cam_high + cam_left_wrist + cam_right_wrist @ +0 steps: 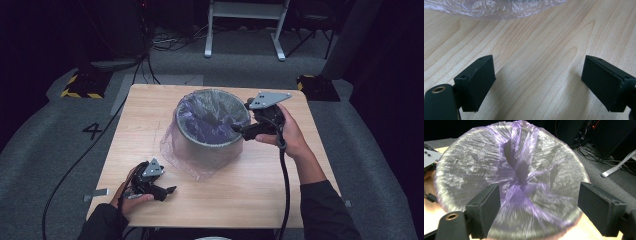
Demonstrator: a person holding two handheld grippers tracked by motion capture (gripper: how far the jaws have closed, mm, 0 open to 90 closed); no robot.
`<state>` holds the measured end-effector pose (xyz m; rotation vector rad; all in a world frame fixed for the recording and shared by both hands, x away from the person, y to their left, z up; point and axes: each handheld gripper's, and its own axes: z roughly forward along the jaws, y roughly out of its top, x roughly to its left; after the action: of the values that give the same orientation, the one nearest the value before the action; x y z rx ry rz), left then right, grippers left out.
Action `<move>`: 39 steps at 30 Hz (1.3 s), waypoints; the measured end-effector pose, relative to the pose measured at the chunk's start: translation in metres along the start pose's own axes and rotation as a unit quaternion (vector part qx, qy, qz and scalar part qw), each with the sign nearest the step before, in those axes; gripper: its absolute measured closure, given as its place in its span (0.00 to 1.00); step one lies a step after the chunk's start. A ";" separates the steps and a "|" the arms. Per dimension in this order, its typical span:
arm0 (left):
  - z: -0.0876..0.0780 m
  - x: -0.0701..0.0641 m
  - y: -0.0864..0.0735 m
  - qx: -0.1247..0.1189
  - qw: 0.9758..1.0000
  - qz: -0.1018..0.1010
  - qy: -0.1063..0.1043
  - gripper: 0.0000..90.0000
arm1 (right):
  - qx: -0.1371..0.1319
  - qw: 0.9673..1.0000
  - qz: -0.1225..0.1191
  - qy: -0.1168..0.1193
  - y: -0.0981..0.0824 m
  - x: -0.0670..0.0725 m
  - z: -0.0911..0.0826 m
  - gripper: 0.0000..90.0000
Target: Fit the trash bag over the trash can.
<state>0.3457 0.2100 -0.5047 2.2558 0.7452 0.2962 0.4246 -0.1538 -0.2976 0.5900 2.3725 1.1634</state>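
At the centre of the pale wooden surface (250, 190), the grey round bin (210, 142) already wears its purple plastic liner (212, 112); overhang remains untidied. Right tongs (239, 131), at three o'clock, and left tongs (170, 190), at seven, gape empty.

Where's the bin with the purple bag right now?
In the high view the bin stands near the middle of the table, toward the far edge. The right claw is at its right rim, and the left claw rests near the front-left.

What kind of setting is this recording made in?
Probably a lab or recording studio, not a home: a lone wooden table on grey carpet, dark surroundings, hazard-striped stand bases, loose cables, and a floor number "4".
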 end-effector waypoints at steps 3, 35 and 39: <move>0.000 0.000 0.000 0.001 1.000 -0.001 -0.001 0.12 | -0.003 1.000 0.000 -0.004 -0.006 0.000 -0.006 0.20; 0.001 0.000 0.001 0.001 1.000 0.001 -0.002 0.12 | 0.071 0.996 -0.002 -0.061 -0.112 0.005 -0.010 0.19; 0.001 0.000 0.001 0.001 1.000 0.001 -0.002 0.12 | 0.090 0.994 0.005 -0.063 -0.135 0.006 -0.004 0.19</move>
<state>0.3466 0.2097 -0.5047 2.2578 0.7420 0.2927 0.3924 -0.2282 -0.4059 0.7136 2.3819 0.8939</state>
